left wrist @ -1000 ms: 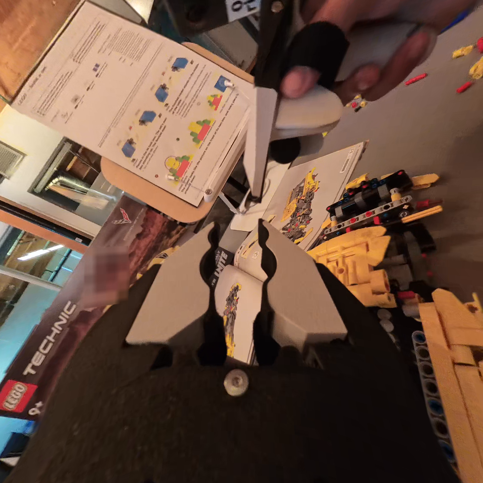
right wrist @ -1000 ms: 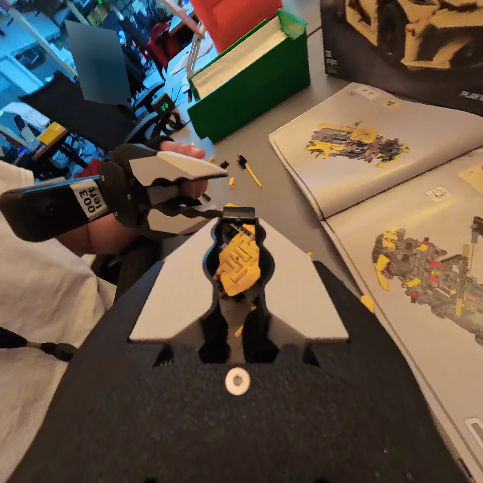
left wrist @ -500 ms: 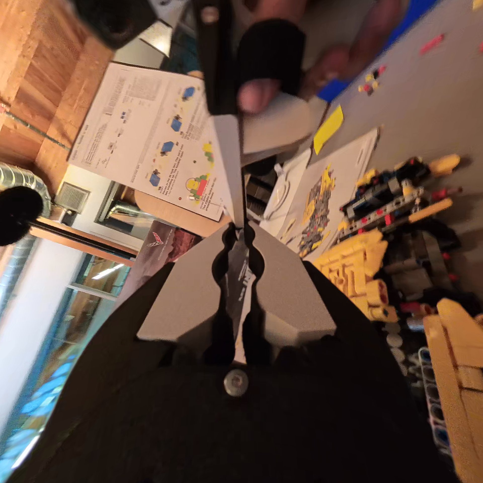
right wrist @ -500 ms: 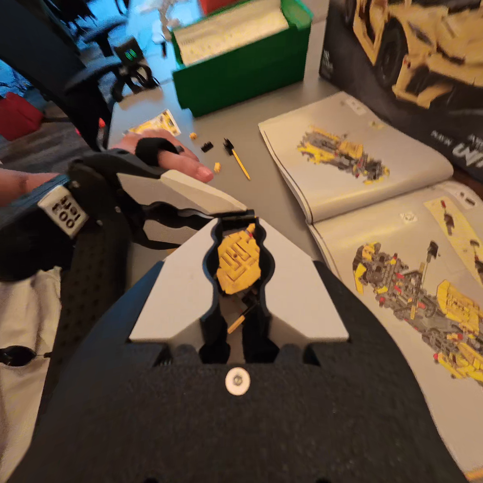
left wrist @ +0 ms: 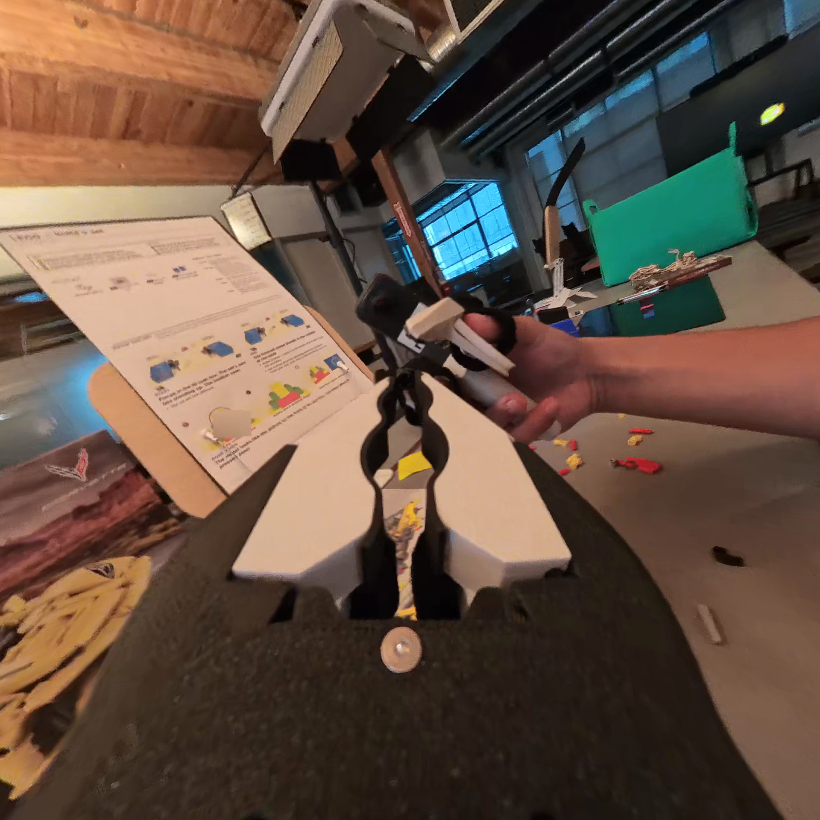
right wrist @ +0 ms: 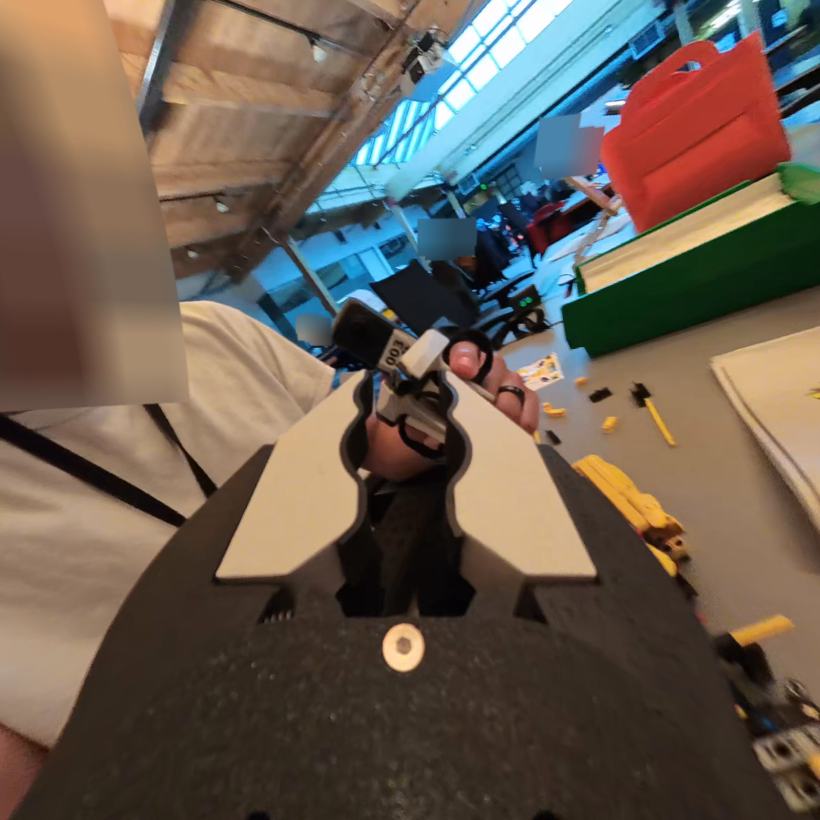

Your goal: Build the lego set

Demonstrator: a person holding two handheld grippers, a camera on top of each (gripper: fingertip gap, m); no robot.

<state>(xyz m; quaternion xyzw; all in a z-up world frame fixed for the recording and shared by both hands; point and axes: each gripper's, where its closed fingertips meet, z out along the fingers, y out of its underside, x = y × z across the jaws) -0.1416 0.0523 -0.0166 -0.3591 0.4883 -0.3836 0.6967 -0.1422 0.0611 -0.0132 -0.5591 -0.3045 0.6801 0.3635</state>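
Right now you hold both grippers up off the bench [right wrist: 732, 466], facing each other and gripping nothing, so this looks like a pause between build steps. The half-built yellow model [right wrist: 630, 510] lies on the bench just right of your right gripper [right wrist: 406, 390], whose fingers stand spread. Your left gripper [left wrist: 406, 384] has fingers nearly pressed together, a thin gap between them. Next, I'd bring one gripper down to the model and fetch a loose yellow piece [right wrist: 609, 423] beyond it.
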